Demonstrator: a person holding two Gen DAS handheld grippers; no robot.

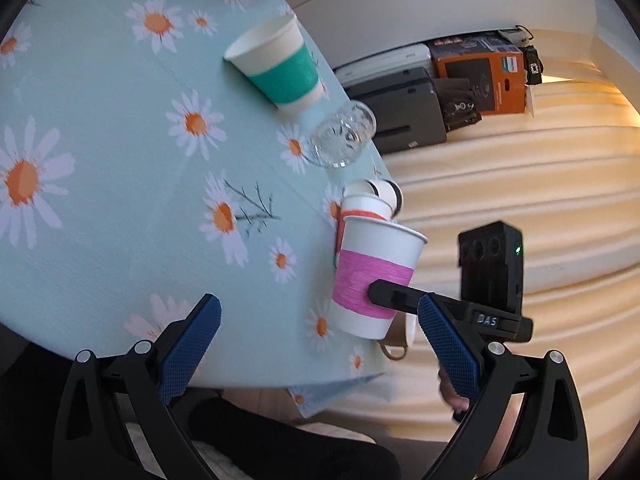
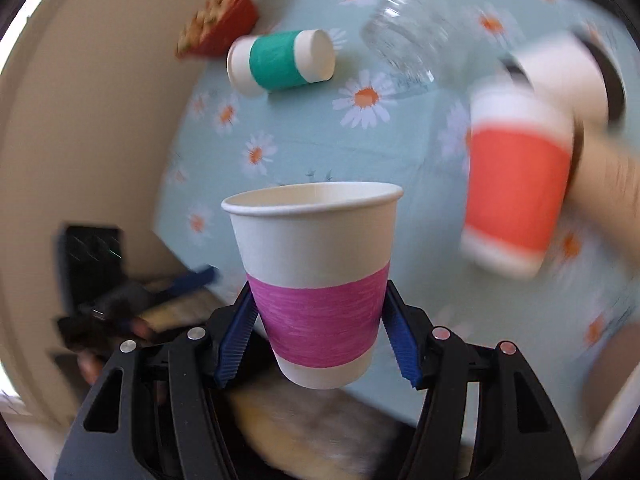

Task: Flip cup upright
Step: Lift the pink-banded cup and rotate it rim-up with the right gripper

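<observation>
Daisy-print desk [image 1: 100,240] fills the left; warm light washes cream ridged bedding [image 1: 520,200] at right, orange box [image 1: 480,76] upper right.

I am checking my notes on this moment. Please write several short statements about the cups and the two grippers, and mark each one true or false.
1. The right hand-held gripper grips the pink-banded cup. True.
2. The pink-banded cup's opening faces down. False: it faces up.
3. The left hand-held gripper holds a cup. False: it is open and holds nothing.
4. The green-banded cup lies on its side on the tablecloth. True.
5. The glass stands inside the green-banded cup. False: it is beside it.
</observation>
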